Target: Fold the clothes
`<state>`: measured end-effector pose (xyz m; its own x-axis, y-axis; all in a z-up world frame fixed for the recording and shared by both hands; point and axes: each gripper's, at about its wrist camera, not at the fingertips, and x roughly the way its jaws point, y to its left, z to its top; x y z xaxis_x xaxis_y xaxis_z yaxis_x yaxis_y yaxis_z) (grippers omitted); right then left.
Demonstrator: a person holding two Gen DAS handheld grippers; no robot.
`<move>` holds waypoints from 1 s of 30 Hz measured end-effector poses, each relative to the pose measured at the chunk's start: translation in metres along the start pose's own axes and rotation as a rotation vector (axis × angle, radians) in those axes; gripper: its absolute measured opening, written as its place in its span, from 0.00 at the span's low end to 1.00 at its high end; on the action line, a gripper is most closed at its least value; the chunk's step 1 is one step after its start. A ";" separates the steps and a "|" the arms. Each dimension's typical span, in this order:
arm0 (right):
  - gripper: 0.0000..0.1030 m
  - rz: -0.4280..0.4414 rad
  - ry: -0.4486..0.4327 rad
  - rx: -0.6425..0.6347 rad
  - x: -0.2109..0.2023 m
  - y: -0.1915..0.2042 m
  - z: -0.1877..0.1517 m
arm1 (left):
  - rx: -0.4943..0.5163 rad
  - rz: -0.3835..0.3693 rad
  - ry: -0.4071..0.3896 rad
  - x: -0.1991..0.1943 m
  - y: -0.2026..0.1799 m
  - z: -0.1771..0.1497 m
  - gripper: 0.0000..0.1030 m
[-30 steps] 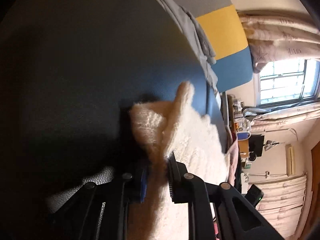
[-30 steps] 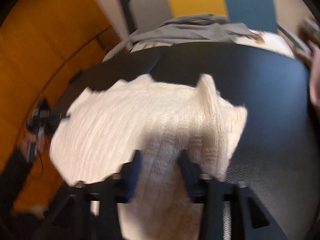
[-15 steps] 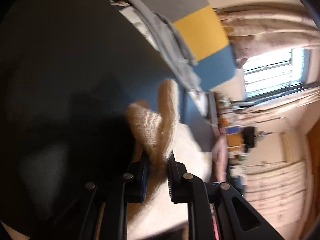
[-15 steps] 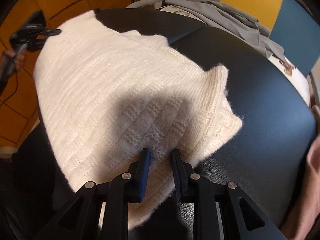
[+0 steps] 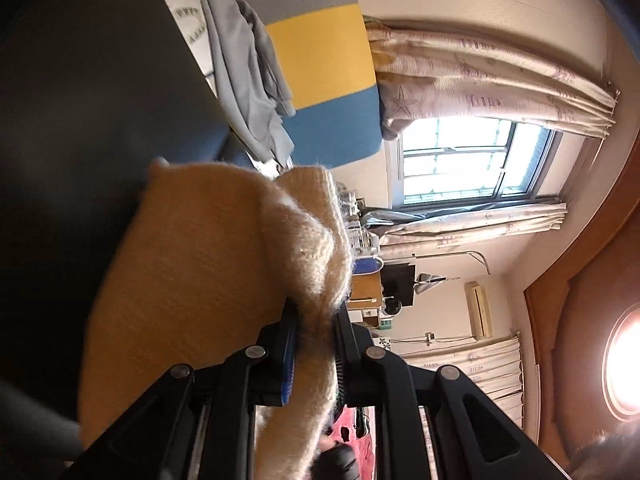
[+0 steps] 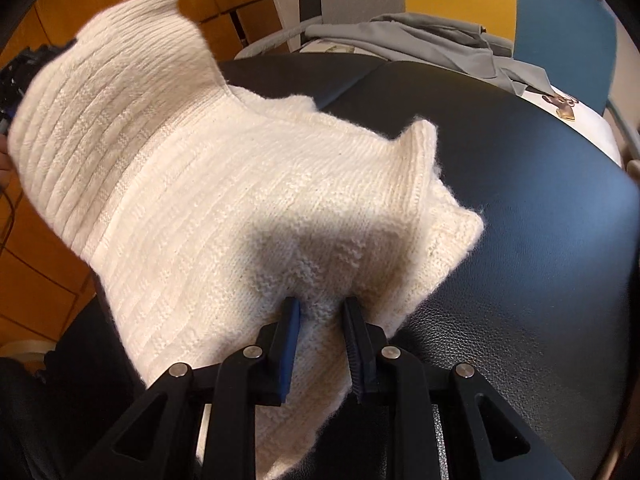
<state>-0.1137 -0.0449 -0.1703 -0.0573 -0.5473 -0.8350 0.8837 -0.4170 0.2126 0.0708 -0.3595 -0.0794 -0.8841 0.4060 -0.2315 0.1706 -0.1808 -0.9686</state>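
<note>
A cream knitted sweater (image 6: 224,200) lies partly on a black leather seat (image 6: 540,240), its far left part lifted into the air. My right gripper (image 6: 320,308) is shut on a pinch of the knit near the sweater's near edge, low over the seat. In the left wrist view the sweater (image 5: 208,272) hangs up off the seat, and my left gripper (image 5: 316,312) is shut on a thick fold of its edge. The left gripper (image 6: 24,68) shows as a dark blurred shape at the far left, behind the raised cloth.
A grey garment (image 6: 432,40) lies crumpled at the seat's far side, against a grey, yellow and blue backrest (image 6: 560,20). Orange wooden panels (image 6: 36,264) stand to the left. A window (image 5: 460,160) with curtains and a cluttered desk (image 5: 368,284) show beyond.
My left gripper has risen and swung with the sweater's edge, lifting that side clear of the seat. The right gripper has stayed nearly in place on its pinch of knit.
</note>
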 end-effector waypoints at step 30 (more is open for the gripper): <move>0.22 0.203 -0.190 0.162 -0.020 -0.032 -0.054 | -0.051 0.087 0.327 0.240 -0.004 -0.081 0.00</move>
<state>-0.1157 0.0189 -0.1875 0.0133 -0.7504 -0.6608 0.8016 -0.3870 0.4557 -0.1069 -0.1889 -0.1386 -0.6801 0.6584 -0.3224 0.2682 -0.1858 -0.9453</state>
